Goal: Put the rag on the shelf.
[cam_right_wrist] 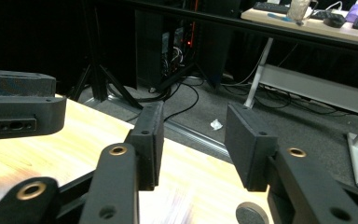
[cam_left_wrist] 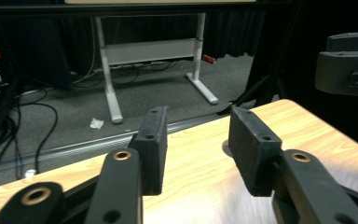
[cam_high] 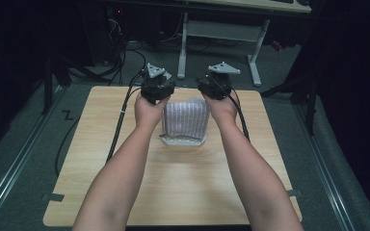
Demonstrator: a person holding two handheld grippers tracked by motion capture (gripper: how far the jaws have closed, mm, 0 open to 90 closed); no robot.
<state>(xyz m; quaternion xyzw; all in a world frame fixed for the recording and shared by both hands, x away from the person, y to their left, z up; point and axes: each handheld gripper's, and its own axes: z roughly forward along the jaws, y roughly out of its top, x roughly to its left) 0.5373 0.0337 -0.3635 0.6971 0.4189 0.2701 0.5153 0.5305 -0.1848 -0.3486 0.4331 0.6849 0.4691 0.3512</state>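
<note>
A folded pale lilac cloth (cam_high: 185, 120) lies on the wooden table (cam_high: 183, 192), between the person's two wrists. My left gripper (cam_high: 156, 86) sits just past the cloth's far left corner and my right gripper (cam_high: 215, 85) just past its far right corner, both pointing away over the table's far edge. In the left gripper view my left gripper (cam_left_wrist: 196, 140) has its jaws apart with only bare tabletop between them. My right gripper (cam_right_wrist: 193, 140) is open too, with nothing between its pads. Each gripper view catches the other gripper at its side: the right gripper (cam_left_wrist: 347, 65) and the left gripper (cam_right_wrist: 18, 107).
A small grey round disc (cam_right_wrist: 251, 214) is set in the tabletop near the far edge. Beyond the table stand a white-legged desk (cam_high: 221, 33), a black tripod leg (cam_right_wrist: 98, 74) and loose cables (cam_high: 120, 62) on the grey floor. Cables trail from both grippers across the table.
</note>
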